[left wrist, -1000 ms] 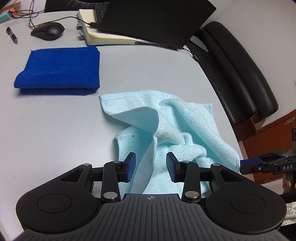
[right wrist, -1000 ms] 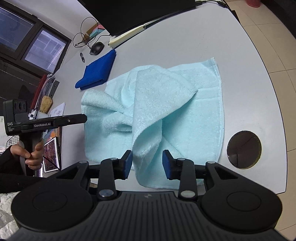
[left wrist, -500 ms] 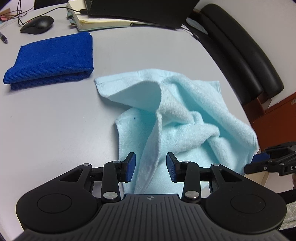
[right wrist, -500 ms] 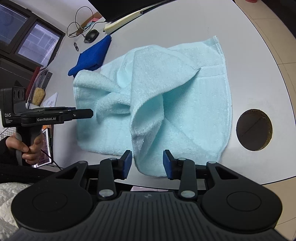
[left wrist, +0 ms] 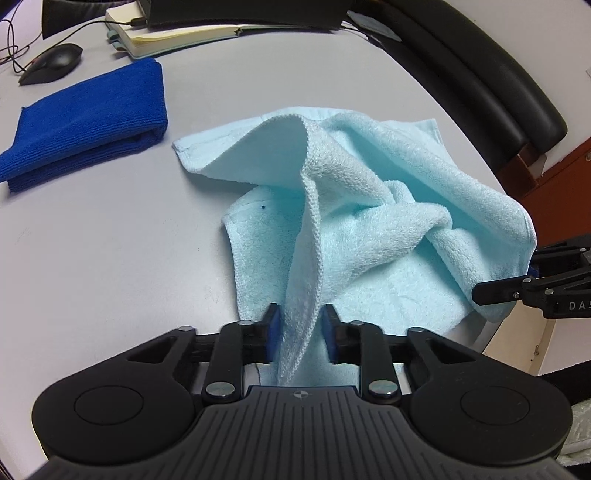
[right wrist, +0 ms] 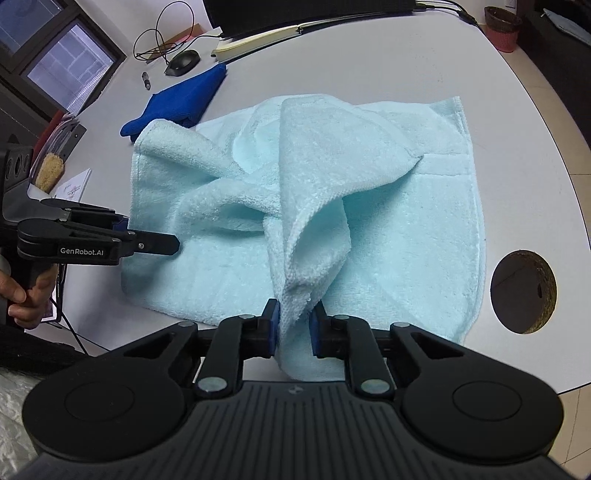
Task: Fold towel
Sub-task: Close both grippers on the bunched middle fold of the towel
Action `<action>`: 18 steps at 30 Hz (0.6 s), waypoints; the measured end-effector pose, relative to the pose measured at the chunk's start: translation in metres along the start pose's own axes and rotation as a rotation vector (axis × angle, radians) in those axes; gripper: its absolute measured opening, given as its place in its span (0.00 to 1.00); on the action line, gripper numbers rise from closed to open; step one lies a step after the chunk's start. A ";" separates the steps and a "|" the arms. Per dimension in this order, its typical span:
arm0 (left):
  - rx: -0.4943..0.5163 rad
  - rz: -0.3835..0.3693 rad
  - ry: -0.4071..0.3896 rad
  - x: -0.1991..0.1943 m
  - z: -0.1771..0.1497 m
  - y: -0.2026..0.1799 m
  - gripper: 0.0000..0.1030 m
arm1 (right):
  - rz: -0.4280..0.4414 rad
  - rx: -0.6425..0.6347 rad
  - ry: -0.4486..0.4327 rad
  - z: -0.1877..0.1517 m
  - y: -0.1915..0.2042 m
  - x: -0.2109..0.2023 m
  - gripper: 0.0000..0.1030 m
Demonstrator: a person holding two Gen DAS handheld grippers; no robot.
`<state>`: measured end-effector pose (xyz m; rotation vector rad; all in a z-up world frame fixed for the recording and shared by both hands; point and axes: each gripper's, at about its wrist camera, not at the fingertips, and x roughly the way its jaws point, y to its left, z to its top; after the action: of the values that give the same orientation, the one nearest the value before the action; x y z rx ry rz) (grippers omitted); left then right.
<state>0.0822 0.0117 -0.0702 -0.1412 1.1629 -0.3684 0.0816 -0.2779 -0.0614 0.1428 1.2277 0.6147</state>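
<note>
The pale blue terry towel (left wrist: 388, 229) lies rumpled on the grey worktop (left wrist: 103, 258), most of it flat, with two folds pulled up from it toward me. My left gripper (left wrist: 300, 332) has one raised fold between its blue-padded fingers (left wrist: 271, 330); the cloth fills the gap and touches both pads, so I am grasping it there. My right gripper (right wrist: 293, 326) does the same with another raised corner of the towel (right wrist: 314, 206), its fingers (right wrist: 272, 328) clenched on the bunched edge. In the right wrist view the towel spreads out ahead of my fingers, its far hem straight and its right edge near the round cable hole (right wrist: 522, 291) in the worktop. My left gripper shows there too, to the left of the towel, its tips over the towel's left edge, with my hand (right wrist: 22, 295) round its handle.

Beyond the towel and to the left of my left fingers lies a folded dark blue cloth (left wrist: 85, 122), apart from the towel. Farther still are a black computer mouse (left wrist: 51, 66) with its cable and an open notebook (left wrist: 177, 35). A black padded chair (left wrist: 480, 74) stands past the worktop's right edge.
</note>
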 end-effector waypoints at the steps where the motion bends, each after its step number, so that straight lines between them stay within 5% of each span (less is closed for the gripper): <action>1: 0.001 -0.003 -0.002 -0.001 0.000 0.000 0.13 | 0.008 0.008 -0.004 0.001 -0.002 -0.002 0.10; 18: -0.060 -0.070 -0.080 -0.032 0.009 0.002 0.05 | 0.142 0.147 -0.069 0.020 -0.045 -0.037 0.08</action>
<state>0.0797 0.0240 -0.0396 -0.2477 1.0920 -0.3859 0.1088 -0.3294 -0.0423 0.3742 1.2025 0.6365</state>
